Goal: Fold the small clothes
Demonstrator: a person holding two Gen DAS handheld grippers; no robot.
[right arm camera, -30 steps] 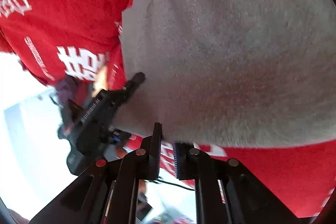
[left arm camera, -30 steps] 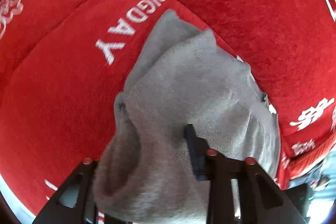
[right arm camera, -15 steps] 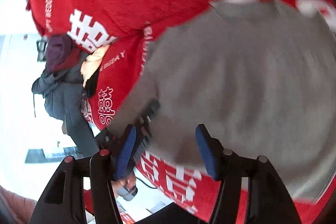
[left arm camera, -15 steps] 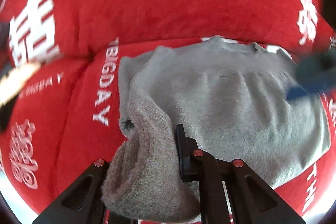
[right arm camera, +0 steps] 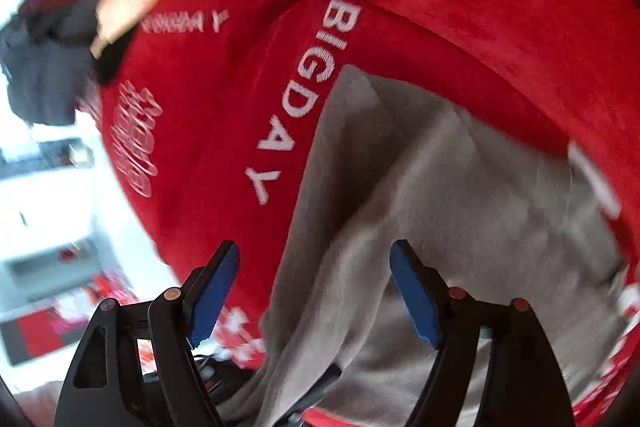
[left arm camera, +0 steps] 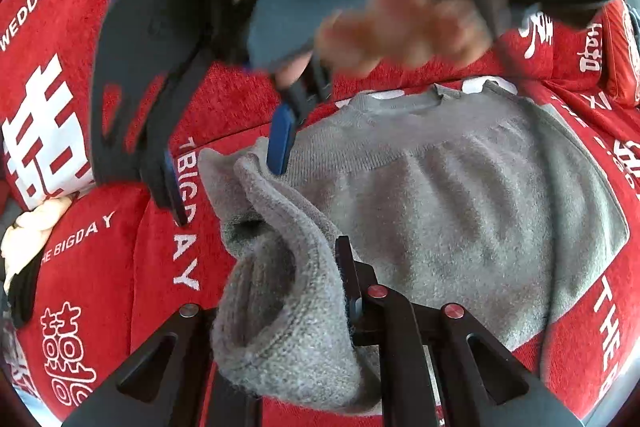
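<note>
**Grey sweater on red cover, sleeve clamped on the left**

Red cover (left arm camera: 92, 267), plush, printed with white lettering ("THE BIGDAY", "WEDDING") and white characters; it fills most of both views and carries everything else. No box, basket or other container shows in either view.

Grey sweater (left arm camera: 460, 211) lies spread on the cover, neckline at the far side, body flat. Its sleeve (left arm camera: 280, 291) is pulled up off the body toward the near edge, cuff opening gaping to the left.

Left gripper (left arm camera: 320, 307): fingers closed tight on the sleeve cuff, knit bunched between and over them. Only the right finger's tip is visible past the cloth.

Left view only: the right gripper (left arm camera: 228, 167) comes in from the top left, blurred, blue pads spread wide. One pad touches or sits just over the sweater's shoulder near the sleeve fold; the other is over the cover beside the lettering. The hand (left arm camera: 400, 23) gripping that tool is above it, bare, blurred. A pale cloth bundle (left arm camera: 28, 239) lies at the left edge.

Right view only: the right gripper (right arm camera: 316, 291) seen from behind, blue pads (right arm camera: 214, 291) well apart, nothing between them. The sweater's edge runs beneath and between the fingers. Bright room beyond the cover's left edge, too blurred to read.
</note>
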